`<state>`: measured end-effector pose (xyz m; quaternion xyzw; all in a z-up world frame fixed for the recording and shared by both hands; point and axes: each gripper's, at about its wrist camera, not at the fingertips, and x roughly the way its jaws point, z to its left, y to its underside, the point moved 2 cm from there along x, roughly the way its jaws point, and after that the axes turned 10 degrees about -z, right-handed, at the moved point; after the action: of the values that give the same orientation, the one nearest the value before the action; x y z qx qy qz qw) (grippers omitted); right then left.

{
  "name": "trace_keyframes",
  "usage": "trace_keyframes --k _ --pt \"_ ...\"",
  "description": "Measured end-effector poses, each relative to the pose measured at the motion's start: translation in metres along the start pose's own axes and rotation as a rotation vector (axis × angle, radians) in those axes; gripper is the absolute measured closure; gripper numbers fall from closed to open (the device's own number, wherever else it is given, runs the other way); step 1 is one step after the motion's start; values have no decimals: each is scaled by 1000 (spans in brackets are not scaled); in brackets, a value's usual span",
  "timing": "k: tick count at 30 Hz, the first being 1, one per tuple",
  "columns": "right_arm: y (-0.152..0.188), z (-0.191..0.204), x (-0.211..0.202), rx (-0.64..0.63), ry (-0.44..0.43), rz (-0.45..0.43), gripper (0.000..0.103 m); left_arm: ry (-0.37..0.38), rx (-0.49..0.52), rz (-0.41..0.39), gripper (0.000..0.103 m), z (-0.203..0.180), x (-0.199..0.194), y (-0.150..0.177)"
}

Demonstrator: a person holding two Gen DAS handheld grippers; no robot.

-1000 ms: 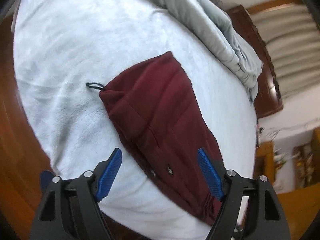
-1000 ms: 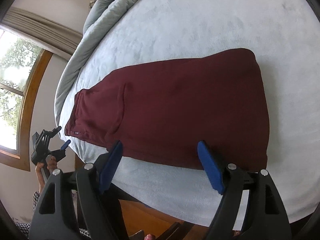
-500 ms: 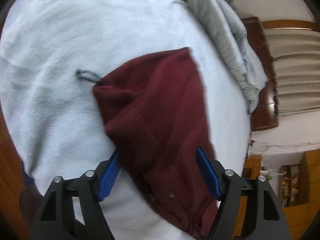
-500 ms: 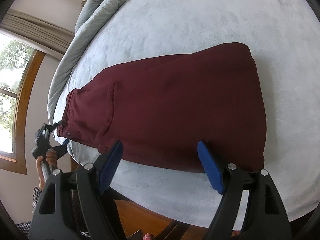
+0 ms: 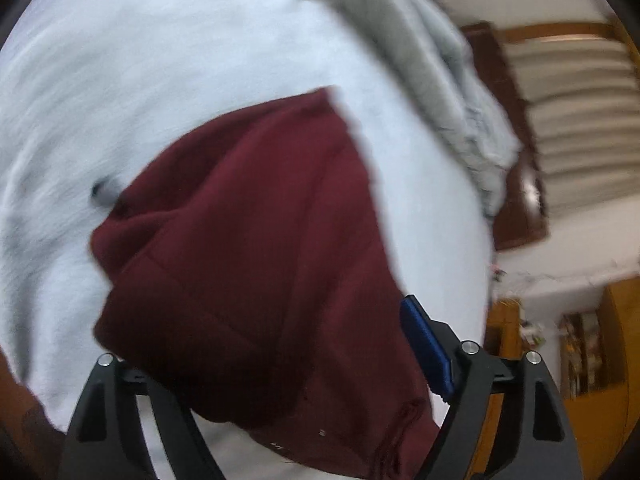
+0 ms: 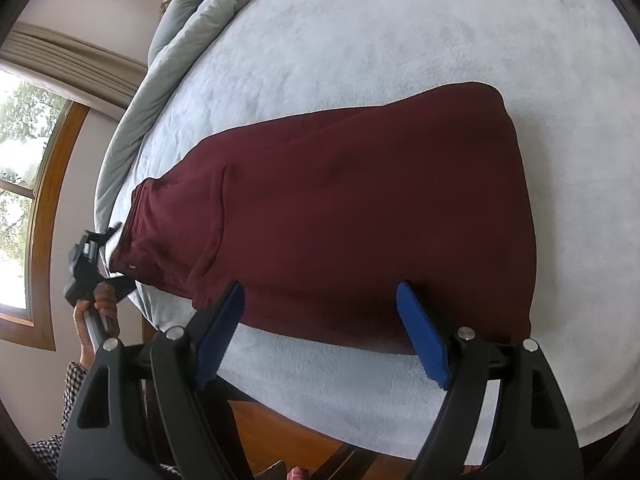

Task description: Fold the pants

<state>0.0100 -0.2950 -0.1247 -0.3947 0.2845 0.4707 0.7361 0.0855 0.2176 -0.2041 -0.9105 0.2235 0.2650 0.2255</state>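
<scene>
My left gripper (image 5: 280, 364) has moved in over the waistband end of the maroon pants (image 6: 360, 208) lying on the pale bed cover (image 6: 400, 40); its jaws, just reopened, straddle the cloth without pinching. My right gripper (image 6: 320, 336) hovers apart at the near edge. Both ends seem ready to grasp.

left gripper (image 5: 280, 344): my jaws just widened; I've closed in, pants (image 5: 248, 264) waistband now fills my lower frame.

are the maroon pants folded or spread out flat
Folded: the pants lie doubled lengthwise on the bed, one rounded fold edge opposite the waistband.
</scene>
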Motion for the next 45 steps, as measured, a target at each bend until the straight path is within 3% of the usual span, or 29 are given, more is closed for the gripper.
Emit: trace_keyframes --k 2,4,6,7,12,13,22,29,34,37,45 --pt "0 -1 1 6 -3 1 24 43 47 4 30 -12 -2 0" --pt "-1 -3 2 8 -5 1 24 -21 62 21 30 -9 7 -1" --pt "0 -3 2 7 -3 0 24 -97 12 61 31 7 24 -3" --pt "0 -2 2 4 -4 -1 24 -97 -13 63 32 12 28 -4" --pt "1 -4 -1 12 -17 -3 24 -132 31 37 70 12 18 1" --pt "0 -5 -2 18 -21 -3 24 -127 31 36 72 13 16 0" --pt "-5 -12 -20 32 -5 -43 21 -137 20 11 76 15 10 1" --pt "1 -22 2 8 10 -15 18 -136 13 0 76 12 8 3" --pt "-5 -15 -28 45 -110 -82 18 -46 116 -46 76 -35 -9 5" --pt "-8 -18 -46 61 -123 -123 18 -7 198 -72 76 -69 -17 12" --pt "-13 -32 -70 90 -135 -185 18 41 606 -105 76 -172 -33 77"
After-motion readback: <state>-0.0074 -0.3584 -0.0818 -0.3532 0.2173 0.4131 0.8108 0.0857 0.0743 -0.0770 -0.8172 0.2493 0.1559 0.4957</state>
